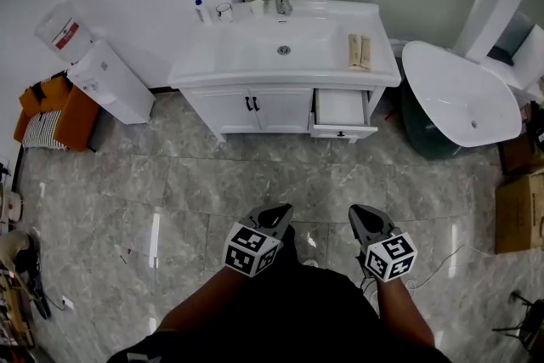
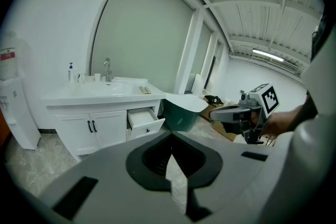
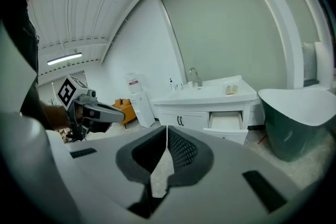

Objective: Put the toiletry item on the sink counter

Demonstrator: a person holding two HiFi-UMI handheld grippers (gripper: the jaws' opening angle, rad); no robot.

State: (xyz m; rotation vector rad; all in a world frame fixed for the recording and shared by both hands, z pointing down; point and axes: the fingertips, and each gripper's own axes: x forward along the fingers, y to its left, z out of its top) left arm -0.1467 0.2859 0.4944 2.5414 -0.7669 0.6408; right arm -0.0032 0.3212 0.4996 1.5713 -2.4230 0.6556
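Head view: my left gripper (image 1: 278, 212) and right gripper (image 1: 362, 214), both shut and empty, hang over the floor (image 1: 170, 191), well short of the counter (image 1: 217, 57). What I take for the toiletry item (image 1: 359, 52), beige, lies right of the basin (image 1: 280, 42).

Left gripper view: the toiletry item (image 2: 143, 90) is far ahead.

Right gripper view: it (image 3: 230, 90) looks small, light and stiff. I'd pinch it across its narrow width.

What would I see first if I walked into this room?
The big white sink counter stands at the far wall, one drawer pulled open on its right. A white bathtub sits beside it on the right. Down in front, the left gripper and right gripper point toward it, both shut and empty.
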